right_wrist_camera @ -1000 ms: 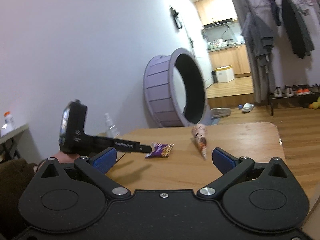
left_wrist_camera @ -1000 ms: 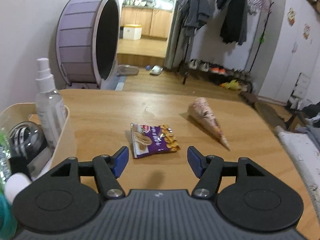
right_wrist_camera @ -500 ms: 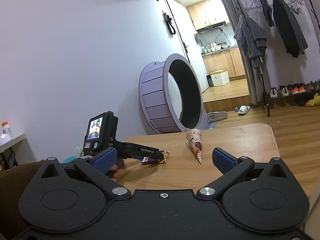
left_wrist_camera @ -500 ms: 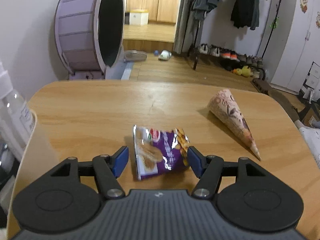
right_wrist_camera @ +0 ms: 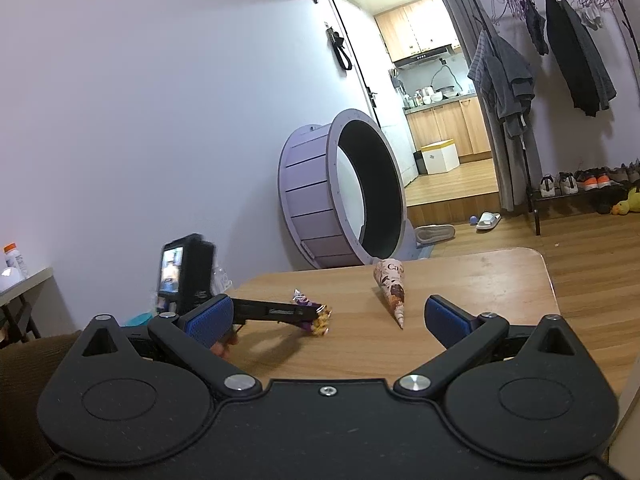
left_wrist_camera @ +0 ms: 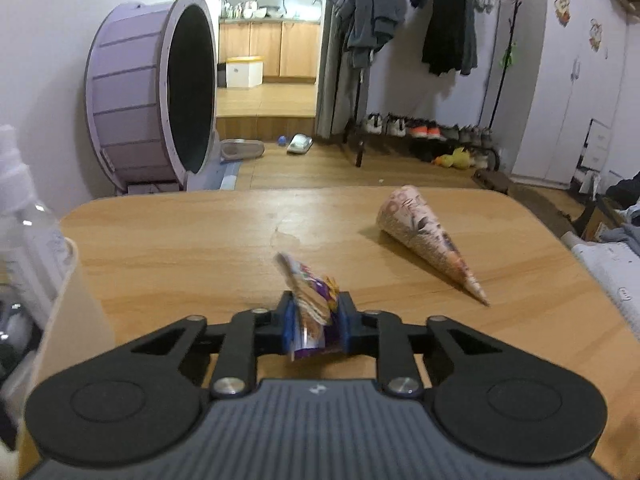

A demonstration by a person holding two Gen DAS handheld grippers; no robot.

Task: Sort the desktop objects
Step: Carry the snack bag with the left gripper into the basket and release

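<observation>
Left gripper clamps snack packet mid-table.

— What is seen at the upper left of the left wrist view?
— A large purple wheel is stood on the floor against the white wall, open side turned right.

— And behind it?
— A kitchen with wooden cabinets is seen through the doorway, and a white box is set on its floor.

— To the upper right?
— Dark clothes are hung on a clothes rack, and shoes are lined up beneath. A slipper is left on the wooden floor.
</observation>
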